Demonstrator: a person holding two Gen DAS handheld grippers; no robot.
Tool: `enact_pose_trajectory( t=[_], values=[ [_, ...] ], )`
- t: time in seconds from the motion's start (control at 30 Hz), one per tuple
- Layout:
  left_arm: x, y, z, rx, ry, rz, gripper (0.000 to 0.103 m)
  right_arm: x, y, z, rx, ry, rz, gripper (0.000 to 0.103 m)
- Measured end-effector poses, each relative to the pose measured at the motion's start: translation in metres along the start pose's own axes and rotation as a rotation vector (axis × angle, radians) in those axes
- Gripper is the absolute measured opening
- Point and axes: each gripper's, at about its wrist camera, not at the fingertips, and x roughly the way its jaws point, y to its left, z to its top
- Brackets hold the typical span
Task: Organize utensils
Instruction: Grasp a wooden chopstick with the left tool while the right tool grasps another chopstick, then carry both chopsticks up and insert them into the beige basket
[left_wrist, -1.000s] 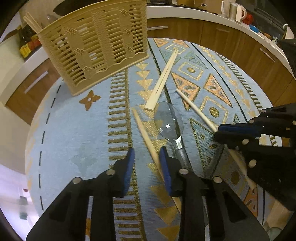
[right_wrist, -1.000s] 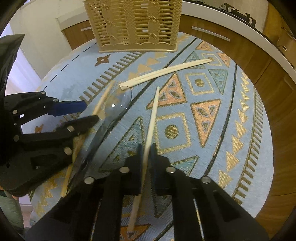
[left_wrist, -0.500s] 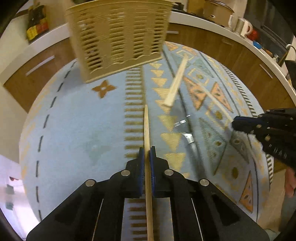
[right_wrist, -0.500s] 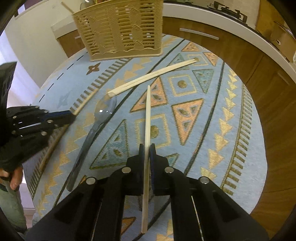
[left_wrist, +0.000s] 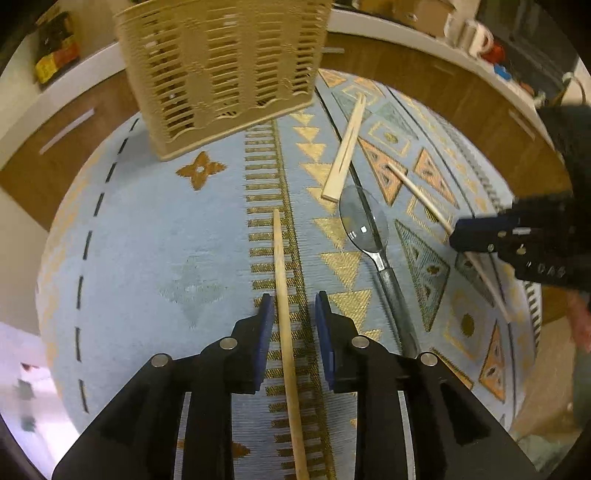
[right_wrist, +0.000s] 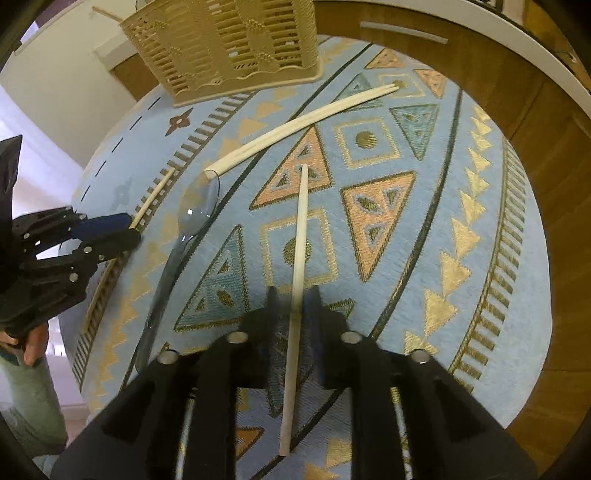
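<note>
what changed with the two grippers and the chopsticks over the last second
Both let go. The left gripper, clamped on a tan wooden chopstick half a second ago, is opening, pads clear of it. The right gripper is opening around its pale wooden chopstick. The clear plastic spoon, joined chopstick pair and beige slatted basket stayed put.
</note>
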Motion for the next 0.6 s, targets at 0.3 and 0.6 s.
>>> enact_pose_trajectory(
  t=[0.3,0.6],
  values=[
    [0.008,-0.010,0.011,0.079,0.045,0.058,0.018,0.006,0.011,0.019,-0.085,0.039,-0.101,0.012],
    [-0.006,-0.010,0.003,0.018,-0.094,0.086,0.003,-0.003,0.023,0.014,-0.126,-0.009,-0.087,0.003]
  ],
)
